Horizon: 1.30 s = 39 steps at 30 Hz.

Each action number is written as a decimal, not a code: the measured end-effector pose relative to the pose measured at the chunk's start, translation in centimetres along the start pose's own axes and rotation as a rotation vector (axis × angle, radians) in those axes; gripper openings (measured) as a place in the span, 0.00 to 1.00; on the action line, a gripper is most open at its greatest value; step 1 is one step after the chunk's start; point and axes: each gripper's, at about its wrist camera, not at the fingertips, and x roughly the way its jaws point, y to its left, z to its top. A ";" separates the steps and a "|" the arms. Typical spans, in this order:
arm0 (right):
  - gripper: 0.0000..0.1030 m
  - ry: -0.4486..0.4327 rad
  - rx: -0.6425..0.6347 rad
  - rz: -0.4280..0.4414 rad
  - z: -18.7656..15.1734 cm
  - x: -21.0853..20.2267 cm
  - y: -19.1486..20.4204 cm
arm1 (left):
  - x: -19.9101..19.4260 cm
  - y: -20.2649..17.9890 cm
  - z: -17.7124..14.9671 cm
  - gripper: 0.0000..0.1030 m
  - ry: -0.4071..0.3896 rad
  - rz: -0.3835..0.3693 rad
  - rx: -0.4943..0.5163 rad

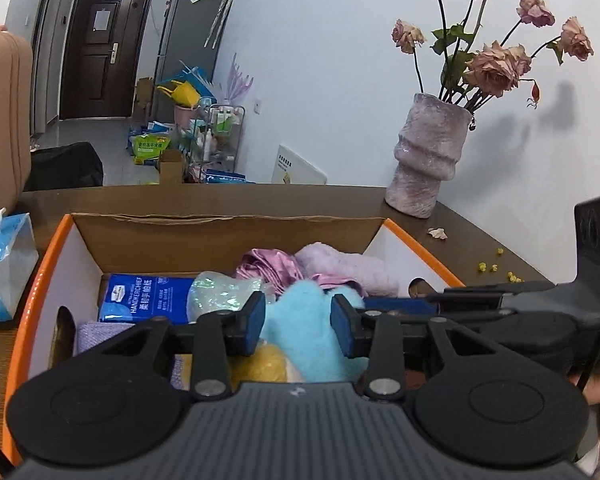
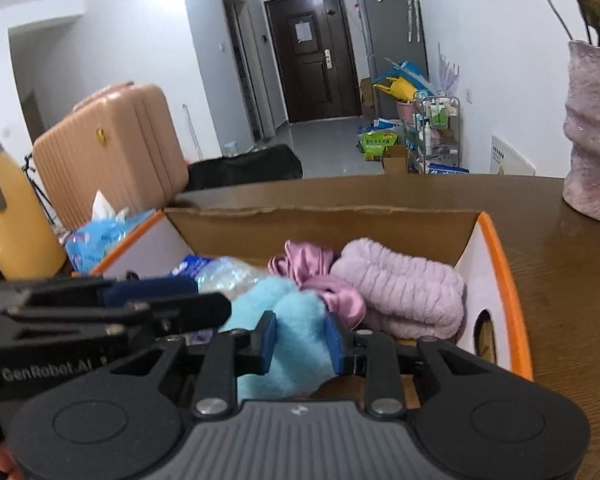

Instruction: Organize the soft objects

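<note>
While both pairs of jaws pinch the light-blue plush toy [image 2: 288,320] over the orange-rimmed cardboard box [image 2: 500,264], the left gripper [image 1: 298,320] and right gripper [image 2: 302,340] stand nearly closed on fur. It looks light and squashy; grip the thick body. At 1 o'clock lies a lilac towel [image 2: 404,288]. Only the left view shows the handkerchief pack [image 1: 148,298], at 10 o'clock.

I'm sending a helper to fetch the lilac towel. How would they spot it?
Find the orange-rimmed box on the brown table. The lilac towel lies rolled in its right-hand end, beside shiny pink cloth; it alone is ribbed and fuzzy.
</note>
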 end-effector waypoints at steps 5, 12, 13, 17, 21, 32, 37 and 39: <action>0.26 0.024 -0.024 -0.013 -0.1 0.2 0.9 | -0.5 -0.3 0.2 0.33 0.011 0.016 0.002; 0.29 -0.034 -0.012 -0.011 2.0 -4.3 0.9 | -5.4 -1.2 2.2 0.37 -0.036 0.069 0.020; 0.28 -0.052 -0.018 -0.016 2.4 -5.5 1.1 | -6.5 -1.4 2.7 0.37 -0.048 0.084 0.021; 0.36 -0.133 -0.063 -0.052 4.2 -11.2 2.1 | -10.7 -2.5 4.1 0.43 -0.105 0.138 0.035; 0.49 -0.216 -0.085 -0.091 4.6 -17.0 2.8 | -14.7 -3.7 4.4 0.51 -0.159 0.206 0.046; 1.00 -0.509 -0.160 -0.191 -2.5 -24.2 4.9 | -22.4 -5.8 -0.9 1.00 -0.381 0.370 0.062; 1.00 -0.559 -0.130 -0.210 -4.3 -26.1 5.5 | -24.1 -5.9 -2.4 1.00 -0.387 0.379 0.050; 1.00 -0.569 -0.117 -0.221 -4.8 -26.7 5.9 | -24.9 -5.9 -2.8 1.00 -0.390 0.374 0.045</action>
